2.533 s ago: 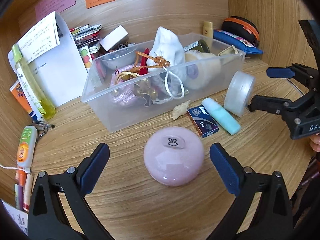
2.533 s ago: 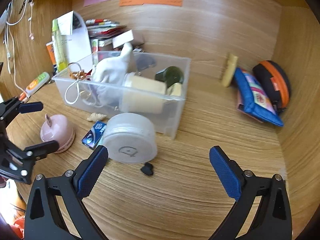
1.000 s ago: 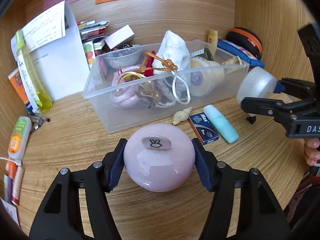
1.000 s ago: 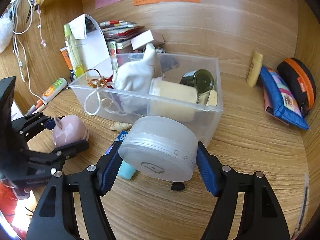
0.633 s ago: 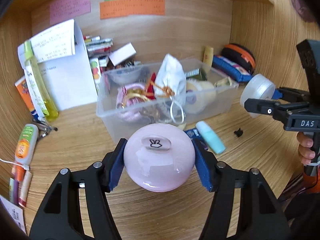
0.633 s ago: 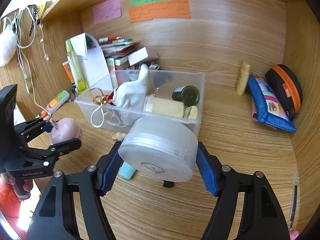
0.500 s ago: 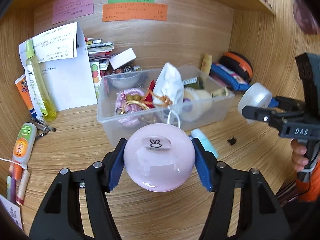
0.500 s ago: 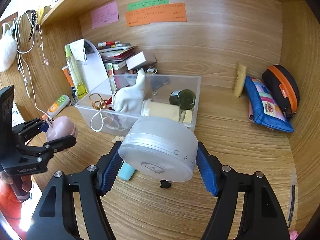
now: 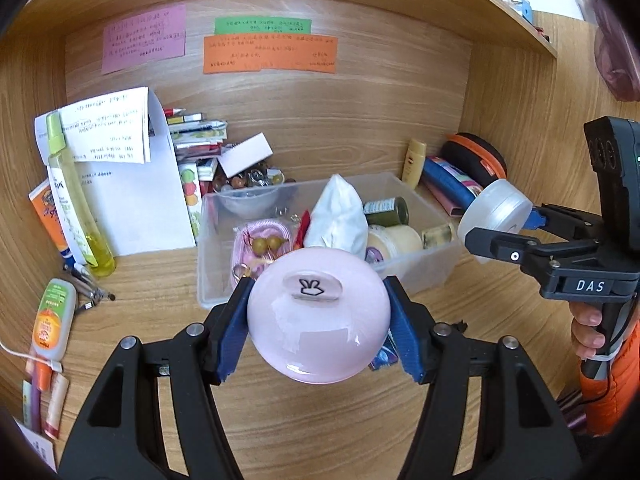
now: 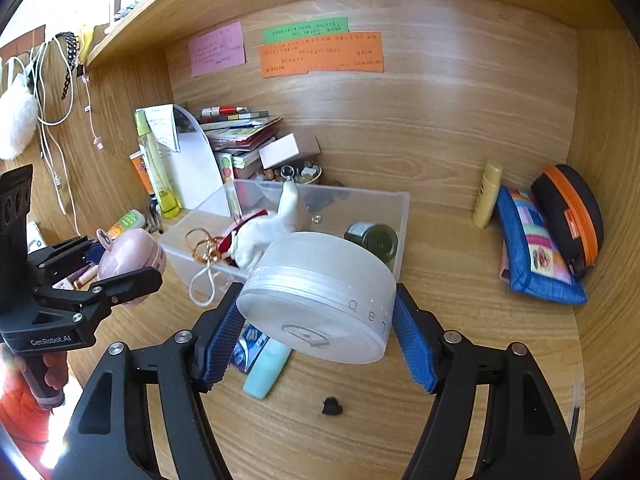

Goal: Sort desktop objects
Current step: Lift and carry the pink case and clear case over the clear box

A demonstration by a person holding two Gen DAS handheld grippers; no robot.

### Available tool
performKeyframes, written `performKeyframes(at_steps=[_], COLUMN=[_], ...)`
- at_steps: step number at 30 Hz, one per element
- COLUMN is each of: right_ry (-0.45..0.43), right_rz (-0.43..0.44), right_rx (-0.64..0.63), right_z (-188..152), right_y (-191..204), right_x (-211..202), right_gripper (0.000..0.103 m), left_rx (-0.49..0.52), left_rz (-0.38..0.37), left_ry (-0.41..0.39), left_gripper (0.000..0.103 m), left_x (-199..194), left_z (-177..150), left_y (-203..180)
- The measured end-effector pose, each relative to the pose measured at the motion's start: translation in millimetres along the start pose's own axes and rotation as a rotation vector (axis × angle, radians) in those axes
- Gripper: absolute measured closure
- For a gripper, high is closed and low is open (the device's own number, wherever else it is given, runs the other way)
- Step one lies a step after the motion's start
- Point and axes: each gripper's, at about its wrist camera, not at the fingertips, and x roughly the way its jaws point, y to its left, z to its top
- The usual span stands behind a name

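Wooden desk (image 10: 460, 280) below, left tongs (image 9: 318, 320) clamp the pink ball (image 9: 318, 312), right tongs (image 10: 316, 320) the frosted jar (image 10: 320, 300); next, probably, lowering both into the bin (image 9: 416, 276) at mid-frame.

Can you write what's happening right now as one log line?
left gripper: holds pink ball | right gripper: holds white jar | both above desk, near bin

A wooden desktop (image 10: 460, 344) carries a clear plastic bin (image 10: 362, 196) near its middle. Toward the right back corner lie a blue pouch (image 10: 536, 256) and an orange-trimmed black case (image 10: 568, 212); a mint tube (image 10: 266, 370) and small black piece (image 10: 331, 406) lie nearer the front edge.
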Motion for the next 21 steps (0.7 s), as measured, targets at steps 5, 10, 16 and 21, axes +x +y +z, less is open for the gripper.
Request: performKeyframes(at_steps=[5, 10, 16, 21], right_ry=[0.008, 0.034, 0.055, 0.088], right_rz=[-0.001, 0.001, -0.007, -0.026], right_rx=[-0.013, -0.020, -0.006, 0.027], right_z=[14, 25, 38, 48], right_y=[-2, -2, -10, -25], right_x=[13, 31, 52, 70], right_gripper=[0.035, 0.035, 0.035, 0.035], left_rx=[-0.004, -0.006, -0.024, -0.051], left_rz=[0.007, 0.016, 0.011, -0.002], left_ry=[-0.018, -0.026, -0.022, -0.020], left_gripper=[0.040, 0.040, 0.040, 0.040], left_x=[5, 15, 36, 53], left_z=[14, 29, 46, 57], left_y=[7, 16, 29, 38])
